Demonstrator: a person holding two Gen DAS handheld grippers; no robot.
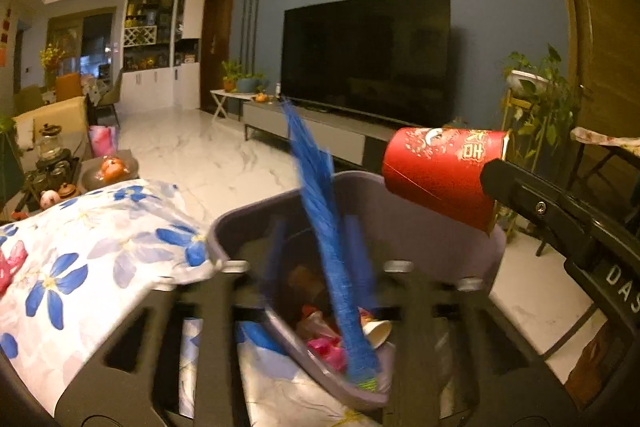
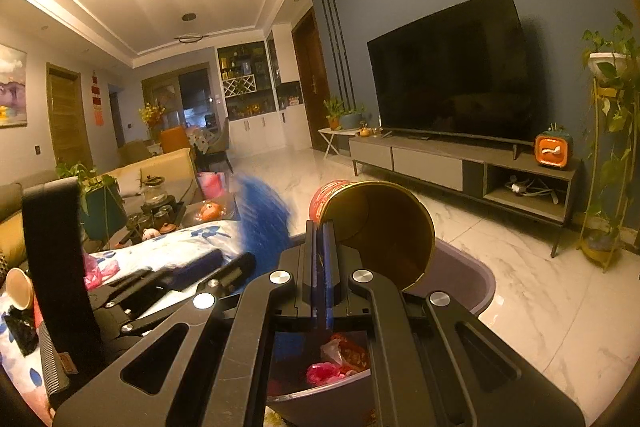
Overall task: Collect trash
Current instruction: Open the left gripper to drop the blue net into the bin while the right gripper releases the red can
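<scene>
A long blue feathery thing (image 1: 320, 195), blurred, stands tilted in the purple bin (image 1: 224, 227) with its tip down among the trash. It lies between the blue fingers of my left gripper (image 1: 318, 251), which is open, with its pads off the feather. My right gripper (image 2: 322, 239) is shut on the rim of a red paper cup (image 2: 376, 223) with a gold inside. The cup lies on its side above the bin (image 2: 472, 267). In the left wrist view the cup (image 1: 440, 171) hangs at the right, on the right gripper (image 1: 494, 173). The blue feathery thing (image 2: 260, 211) shows left of it.
The bin holds pink wrappers (image 1: 328, 349) and a white paper cup (image 1: 378, 333). A table with a floral cloth (image 1: 80, 247) lies left of the bin; another cup (image 2: 18, 289) sits on it. Beyond are marble floor (image 2: 540, 287), a TV stand (image 2: 460, 163) and a plant stand (image 2: 608, 167).
</scene>
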